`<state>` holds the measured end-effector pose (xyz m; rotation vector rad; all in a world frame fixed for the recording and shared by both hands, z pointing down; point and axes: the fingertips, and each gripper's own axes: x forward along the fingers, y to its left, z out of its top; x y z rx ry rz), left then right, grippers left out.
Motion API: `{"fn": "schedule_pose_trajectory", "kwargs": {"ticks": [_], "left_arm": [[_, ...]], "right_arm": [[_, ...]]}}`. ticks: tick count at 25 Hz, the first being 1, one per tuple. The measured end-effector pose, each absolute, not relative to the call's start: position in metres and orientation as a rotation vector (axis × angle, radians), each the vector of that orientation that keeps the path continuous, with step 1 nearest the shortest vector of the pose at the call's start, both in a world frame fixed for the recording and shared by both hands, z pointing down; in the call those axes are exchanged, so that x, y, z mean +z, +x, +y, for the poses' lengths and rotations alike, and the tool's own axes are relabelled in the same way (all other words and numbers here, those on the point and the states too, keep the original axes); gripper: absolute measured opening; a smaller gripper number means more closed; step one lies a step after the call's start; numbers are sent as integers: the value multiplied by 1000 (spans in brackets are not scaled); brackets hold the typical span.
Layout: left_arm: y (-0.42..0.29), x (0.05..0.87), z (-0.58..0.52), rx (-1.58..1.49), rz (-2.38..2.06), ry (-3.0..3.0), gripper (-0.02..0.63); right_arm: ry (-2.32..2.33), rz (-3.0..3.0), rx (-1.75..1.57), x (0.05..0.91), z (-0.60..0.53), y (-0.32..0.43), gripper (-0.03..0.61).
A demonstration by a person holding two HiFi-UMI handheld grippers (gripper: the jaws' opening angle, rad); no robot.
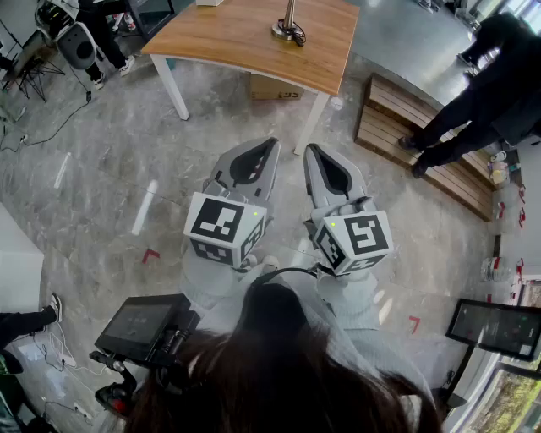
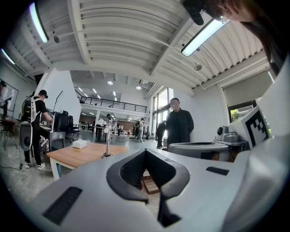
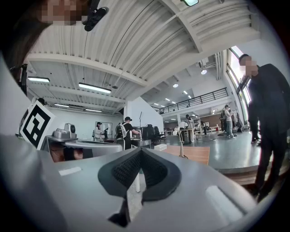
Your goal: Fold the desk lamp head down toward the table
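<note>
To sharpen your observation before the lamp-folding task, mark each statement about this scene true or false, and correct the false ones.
1. The left claw and right claw are both shut and empty. True.
2. The desk lamp stands on the floor. False: it stands on the wooden table.
3. The right claw touches the wooden table. False: both claws are held over the floor, apart from the table.
4. A person in dark clothes stands near the wooden platform. True.
</note>
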<state>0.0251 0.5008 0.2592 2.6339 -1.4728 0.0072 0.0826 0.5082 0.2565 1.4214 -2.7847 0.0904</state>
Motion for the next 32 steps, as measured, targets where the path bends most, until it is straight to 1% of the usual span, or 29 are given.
{"fn": "schedule_pose_trajectory", "kwargs": {"ticks": [12, 19, 26, 32], "left_arm": [[28, 252, 488, 18, -1494, 2619, 2], [41, 266, 452, 15, -1504, 2585, 2], [22, 287, 372, 40, -1506, 2557, 1], [-19, 290, 255, 31, -1472, 2585, 2]], "right_arm": [[1401, -2800, 90, 248, 497, 83, 0], [1382, -2819, 102, 260, 459, 102, 2], [1418, -2802, 138, 277, 376, 99, 2], [1484, -2759, 126, 281, 262, 74, 2]]}}
